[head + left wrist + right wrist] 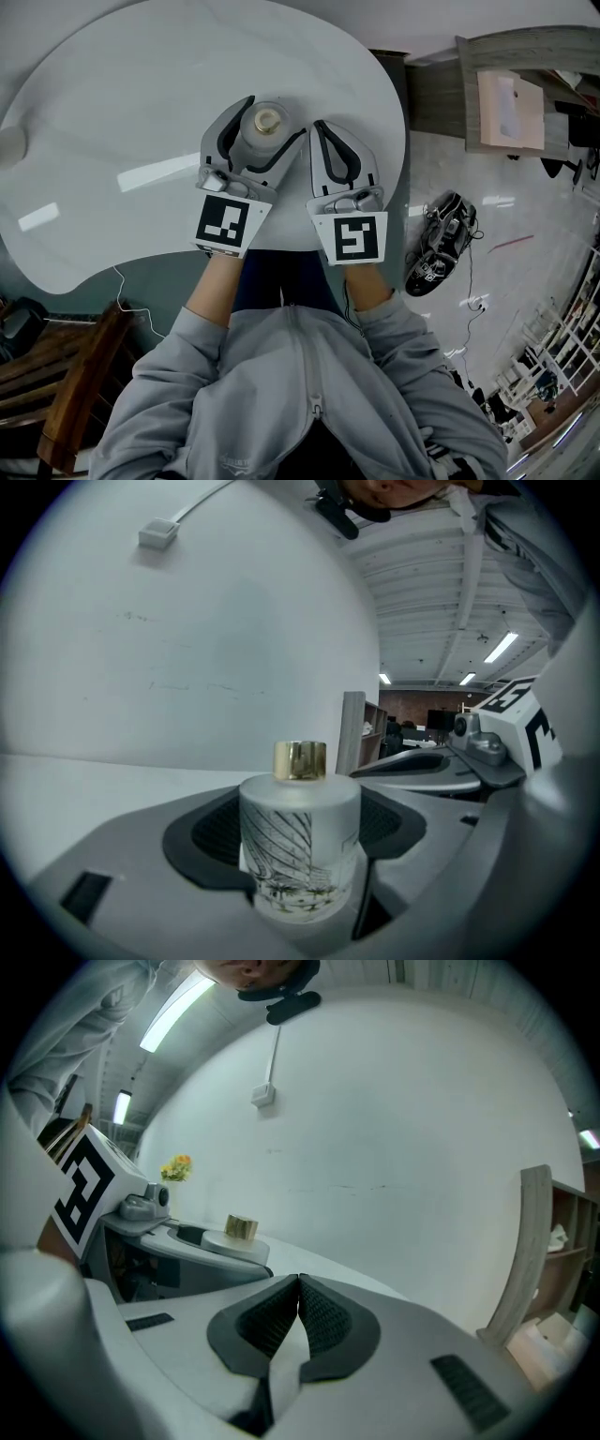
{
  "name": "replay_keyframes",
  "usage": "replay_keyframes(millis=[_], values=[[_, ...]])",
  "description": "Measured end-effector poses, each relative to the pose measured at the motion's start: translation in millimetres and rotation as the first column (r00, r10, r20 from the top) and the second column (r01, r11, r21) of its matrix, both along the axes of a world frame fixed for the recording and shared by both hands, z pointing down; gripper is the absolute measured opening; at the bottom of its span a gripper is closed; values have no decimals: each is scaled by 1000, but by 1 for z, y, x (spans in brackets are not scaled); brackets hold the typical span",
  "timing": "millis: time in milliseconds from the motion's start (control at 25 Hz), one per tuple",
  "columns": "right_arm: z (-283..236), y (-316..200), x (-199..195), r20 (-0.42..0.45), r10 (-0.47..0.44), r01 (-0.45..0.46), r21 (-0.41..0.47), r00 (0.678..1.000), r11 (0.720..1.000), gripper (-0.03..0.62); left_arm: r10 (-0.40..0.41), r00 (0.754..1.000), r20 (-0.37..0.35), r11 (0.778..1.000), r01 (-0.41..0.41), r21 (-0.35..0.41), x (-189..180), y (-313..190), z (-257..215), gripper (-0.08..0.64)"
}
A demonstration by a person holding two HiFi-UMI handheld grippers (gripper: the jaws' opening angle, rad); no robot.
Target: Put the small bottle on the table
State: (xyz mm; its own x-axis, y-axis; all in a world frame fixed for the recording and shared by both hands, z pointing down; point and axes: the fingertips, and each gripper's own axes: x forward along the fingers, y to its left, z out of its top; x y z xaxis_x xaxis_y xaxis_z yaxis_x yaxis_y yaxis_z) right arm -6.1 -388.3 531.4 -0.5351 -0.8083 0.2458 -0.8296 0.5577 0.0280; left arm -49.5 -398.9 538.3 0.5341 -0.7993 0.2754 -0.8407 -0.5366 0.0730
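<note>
The small bottle (267, 127) is frosted glass with a gold cap, and it stands upright over the white table (141, 112) near its front edge. My left gripper (274, 114) is shut on it, a jaw on each side. The left gripper view shows the small bottle (300, 846) between the dark pads (211, 832), printed with a line drawing. Whether its base touches the table is hidden. My right gripper (321, 127) rests just right of the left one, shut and empty. In the right gripper view the right gripper (299, 1281) has its pads together, and the bottle's cap (242, 1227) shows to the left.
A wooden chair (56, 375) stands at the lower left below the table's edge. A wooden cabinet (506, 94) is at the upper right. On the floor to the right lies a dark bag (441, 244). A pale object (9, 145) sits at the table's left edge.
</note>
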Motion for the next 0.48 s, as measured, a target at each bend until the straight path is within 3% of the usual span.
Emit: replay_keyframes(millis=[160, 480], values=[[5, -2, 1, -8, 0, 0, -13, 1000, 1000, 26, 8, 1000, 28, 999, -6, -48, 1, 2, 12, 335], [7, -2, 0, -9, -8, 8, -22, 1000, 1000, 26, 14, 999, 45, 998, -12, -59, 4, 2, 17, 336]])
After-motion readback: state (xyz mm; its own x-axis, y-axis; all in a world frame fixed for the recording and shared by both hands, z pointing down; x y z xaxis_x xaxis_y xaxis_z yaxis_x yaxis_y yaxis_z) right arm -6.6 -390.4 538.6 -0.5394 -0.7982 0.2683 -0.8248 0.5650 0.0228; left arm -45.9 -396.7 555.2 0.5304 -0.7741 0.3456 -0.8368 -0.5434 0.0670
